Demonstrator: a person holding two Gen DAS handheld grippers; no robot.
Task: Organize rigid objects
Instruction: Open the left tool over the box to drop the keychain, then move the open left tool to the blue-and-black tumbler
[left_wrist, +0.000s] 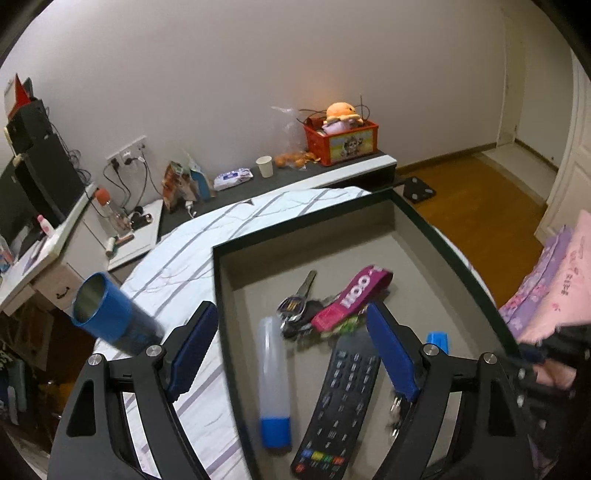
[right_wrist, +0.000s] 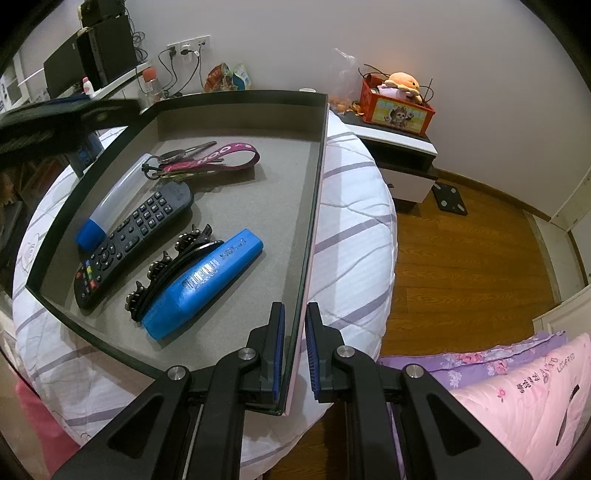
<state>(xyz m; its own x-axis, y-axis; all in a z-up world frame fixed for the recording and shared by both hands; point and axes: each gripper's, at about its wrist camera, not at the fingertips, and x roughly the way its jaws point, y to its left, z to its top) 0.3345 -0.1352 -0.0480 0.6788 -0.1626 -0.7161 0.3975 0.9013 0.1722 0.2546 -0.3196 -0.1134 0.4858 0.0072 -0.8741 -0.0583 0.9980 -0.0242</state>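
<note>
Tray (right_wrist: 236, 122) sits on the bed (right_wrist: 351, 229), holding remote (right_wrist: 136, 232), blue marker (right_wrist: 207, 284), clear tube (right_wrist: 110, 199), hair clip (right_wrist: 173, 266) and keys with a pink lanyard (right_wrist: 218, 160). Blue cup (left_wrist: 107, 314) is outside the tray, lying tilted on the bed just beside the tray's left wall; probably the last thing to go in.

Step in hand, as I judge it: right steadies the tray, left fetches the cup. To do it well: keep the right clamp firm so the tray doesn't slide on the soft bedding; swing left out over the wall, take the cup across its body rather than at the open rim, and set it in the bare floor at the tray's far end.

Right gripper (right_wrist: 295, 343): low, level, straddling the tray's right wall near the corner, jaws narrow and pinching it. Left gripper (left_wrist: 295, 350): above the tray's left part, angled down, jaws wide apart, holding nothing.
</note>
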